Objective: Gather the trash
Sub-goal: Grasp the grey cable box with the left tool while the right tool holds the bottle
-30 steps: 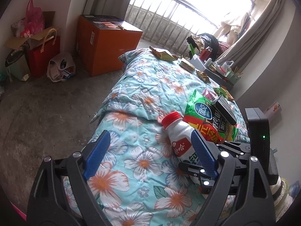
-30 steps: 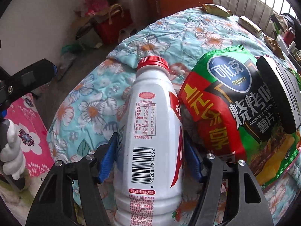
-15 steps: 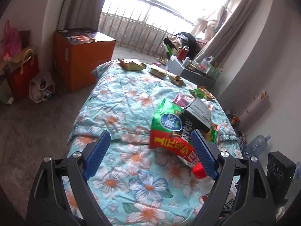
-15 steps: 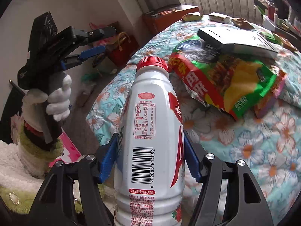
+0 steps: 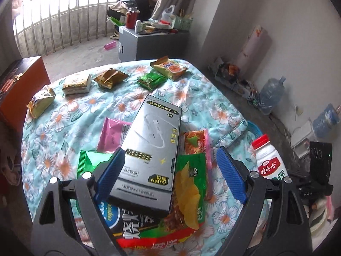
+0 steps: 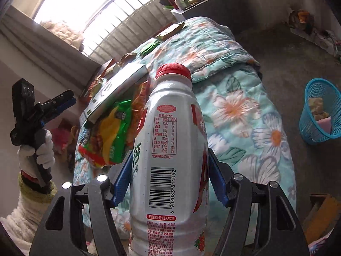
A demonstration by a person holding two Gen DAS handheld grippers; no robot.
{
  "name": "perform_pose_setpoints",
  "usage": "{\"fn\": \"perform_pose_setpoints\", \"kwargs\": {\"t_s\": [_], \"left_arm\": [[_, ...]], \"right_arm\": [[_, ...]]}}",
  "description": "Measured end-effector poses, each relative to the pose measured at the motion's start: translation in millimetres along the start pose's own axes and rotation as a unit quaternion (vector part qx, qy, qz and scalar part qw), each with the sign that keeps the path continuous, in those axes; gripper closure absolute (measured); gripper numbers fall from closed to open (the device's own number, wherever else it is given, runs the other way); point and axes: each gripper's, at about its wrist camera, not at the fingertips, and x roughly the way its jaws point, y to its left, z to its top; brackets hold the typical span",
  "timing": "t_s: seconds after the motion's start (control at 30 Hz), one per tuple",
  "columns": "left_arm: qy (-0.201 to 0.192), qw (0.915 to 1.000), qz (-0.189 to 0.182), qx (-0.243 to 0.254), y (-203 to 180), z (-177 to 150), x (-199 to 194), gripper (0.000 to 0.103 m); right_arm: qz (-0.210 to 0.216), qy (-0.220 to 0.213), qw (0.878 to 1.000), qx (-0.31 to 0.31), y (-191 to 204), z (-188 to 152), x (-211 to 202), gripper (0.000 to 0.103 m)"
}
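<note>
White plastic drink bottle with red cap (image 6: 170, 149) clamped upright in right gripper (image 6: 168, 179), off the floral quilt (image 6: 245, 111), likely headed for blue mesh basket (image 6: 319, 115). Left gripper (image 5: 168, 175) spread, empty, above silver box (image 5: 153, 140) on snack bags.

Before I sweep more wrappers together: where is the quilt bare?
Bare quilt lies between the far packets and the grey box, and along its right edge. Crowded: the box atop the chip bag.
</note>
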Motion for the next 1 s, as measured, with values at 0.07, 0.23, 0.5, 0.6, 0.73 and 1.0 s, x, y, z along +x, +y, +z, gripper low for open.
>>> {"fn": "perform_pose_setpoints", "kwargs": {"t_s": [0.07,0.23,0.5,0.6,0.73,1.0], "left_arm": [[0.033,0.9991,0.015,0.020,-2,12,22,0.020],[0.105,0.9924,0.039,0.051,-2,26,60,0.020],[0.161,0.9814,0.067,0.079,-4,37,88,0.019],[0.173,0.9777,0.080,0.089,-6,42,94,0.019],[0.194,0.9684,0.102,0.120,-11,42,105,0.018],[0.227,0.9525,0.135,0.152,-12,47,119,0.016]], "right_arm": [[-0.006,0.005,1.000,0.019,-7,6,14,0.038],[0.029,0.021,0.998,0.042,-15,10,35,0.027],[0.052,0.028,0.997,0.045,-23,14,38,0.026],[0.056,0.028,0.997,0.045,-24,14,37,0.026],[0.062,0.029,0.997,0.046,-25,13,38,0.026],[0.068,0.032,0.996,0.038,-24,14,37,0.026]]}}
